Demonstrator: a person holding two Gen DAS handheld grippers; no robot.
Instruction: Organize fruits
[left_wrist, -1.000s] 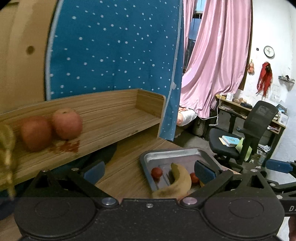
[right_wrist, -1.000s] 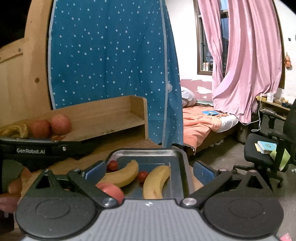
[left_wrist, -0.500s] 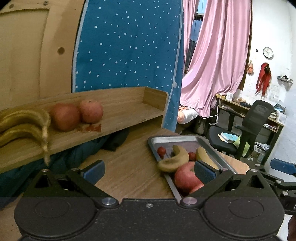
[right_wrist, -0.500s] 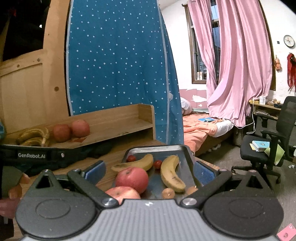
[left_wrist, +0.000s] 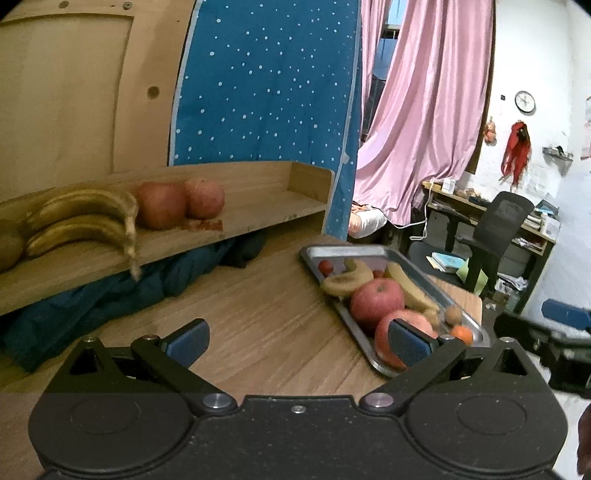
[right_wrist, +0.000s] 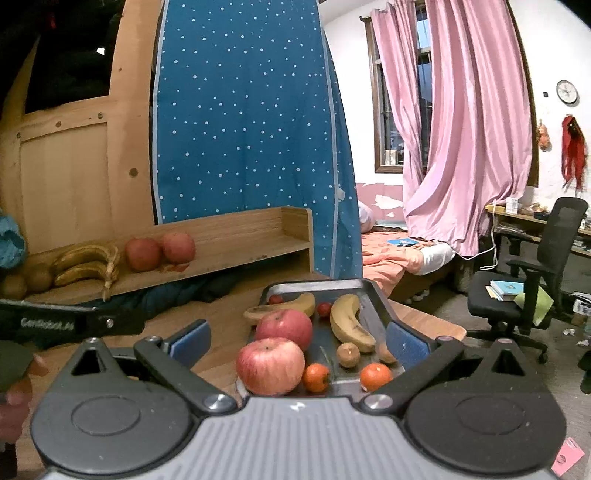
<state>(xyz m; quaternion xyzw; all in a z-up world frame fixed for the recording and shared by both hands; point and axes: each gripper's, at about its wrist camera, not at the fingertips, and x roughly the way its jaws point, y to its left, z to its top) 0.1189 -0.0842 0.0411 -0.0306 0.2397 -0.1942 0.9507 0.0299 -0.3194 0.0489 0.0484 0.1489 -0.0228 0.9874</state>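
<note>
Metal tray (right_wrist: 373, 295): sitting at the table's corner, holding two apples (right_wrist: 271, 365), loose bananas (right_wrist: 349, 323) and small fruits. Wooden shelf (right_wrist: 240, 254): carrying a banana bunch (right_wrist: 86, 266) beside two apples (right_wrist: 160, 251) (likes apparently being grouped); its right half is lying free. Right gripper (right_wrist: 299, 341): hanging spread wide, empty, over the tray. Left gripper (left_wrist: 297, 338): likewise gaping, empty, over bare tabletop.
</note>
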